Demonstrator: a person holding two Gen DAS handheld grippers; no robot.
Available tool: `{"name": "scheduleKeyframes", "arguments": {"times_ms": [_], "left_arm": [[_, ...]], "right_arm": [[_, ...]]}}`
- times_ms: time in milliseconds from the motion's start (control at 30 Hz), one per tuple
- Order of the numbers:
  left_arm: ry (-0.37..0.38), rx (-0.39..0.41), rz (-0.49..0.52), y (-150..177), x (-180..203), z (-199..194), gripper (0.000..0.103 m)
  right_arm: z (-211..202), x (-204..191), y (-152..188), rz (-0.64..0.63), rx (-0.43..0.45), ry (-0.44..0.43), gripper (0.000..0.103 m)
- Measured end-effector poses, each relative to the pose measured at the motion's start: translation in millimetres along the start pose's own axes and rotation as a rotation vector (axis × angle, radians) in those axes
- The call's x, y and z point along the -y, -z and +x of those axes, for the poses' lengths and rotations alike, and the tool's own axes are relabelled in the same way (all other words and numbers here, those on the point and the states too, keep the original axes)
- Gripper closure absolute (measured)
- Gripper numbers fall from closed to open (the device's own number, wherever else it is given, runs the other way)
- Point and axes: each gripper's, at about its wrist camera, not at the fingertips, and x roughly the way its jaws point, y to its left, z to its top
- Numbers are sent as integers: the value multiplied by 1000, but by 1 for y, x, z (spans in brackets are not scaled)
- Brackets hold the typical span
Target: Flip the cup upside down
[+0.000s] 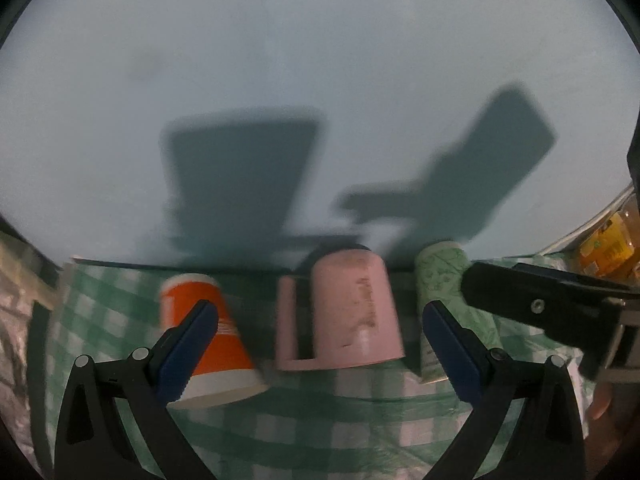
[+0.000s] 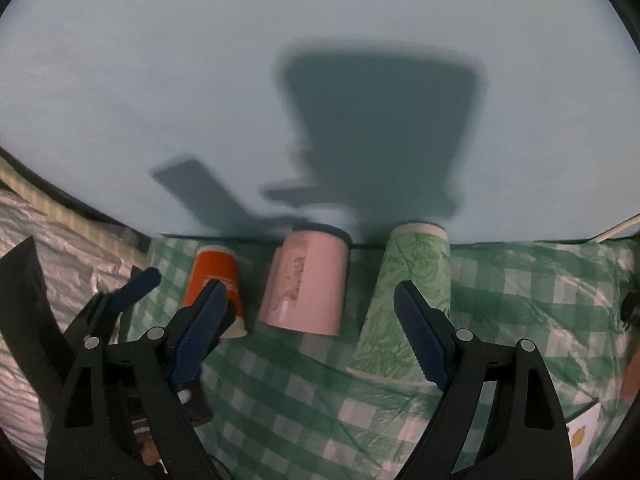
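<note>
left wrist: my left gripper (image 1: pixel 320 348) spread wide, empty; pink mug (image 1: pixel 346 312) mouth-down between orange paper cup (image 1: pixel 208 340) and green paper cup (image 1: pixel 448 300) | right wrist: my right gripper (image 2: pixel 310 336) spread, empty; pink mug (image 2: pixel 306 288) centre, likely rigid, slick; I'd grip across its wall

Both cameras sit low behind their own claws and look forward along the fingers, slightly down across the worktop (image 1: pixel 320 420) toward a pale wall (image 1: pixel 320 60) close behind it.

The left wrist view frames the left claw (image 1: pixel 320 344) at the bottom and faces the pink cup (image 1: pixel 352 312) almost head-on and near; the right claw (image 1: pixel 540 304) enters from its right edge.

The right wrist view stands further right, with the right claw (image 2: pixel 316 332) at the bottom and the left claw (image 2: pixel 136 288) at its lower left.

Both share the row of orange cup (image 1: pixel 208 344) (image 2: pixel 214 280), pink cup (image 2: pixel 308 284) and green cup (image 1: pixel 448 292) (image 2: pixel 412 292), the checked cloth (image 2: pixel 520 300) and the wall (image 2: pixel 160 60).
</note>
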Motion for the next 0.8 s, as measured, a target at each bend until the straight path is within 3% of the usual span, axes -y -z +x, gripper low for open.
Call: {"name": "scheduleKeyframes", "arguments": {"times_ms": [100, 367, 500, 800], "left_arm": [[-37, -62, -4, -5, 6, 21, 0], [13, -173, -37, -11, 10, 66, 4], [26, -236, -56, -14, 7, 88, 18], [62, -307, -77, -18, 3, 119, 29]], "right_arm": [[7, 11, -6, 34, -24, 4, 17], [14, 31, -4, 74, -15, 37, 17], [9, 38, -4, 79, -7, 47, 17], [-6, 44, -1, 98, -1, 58, 17]]}}
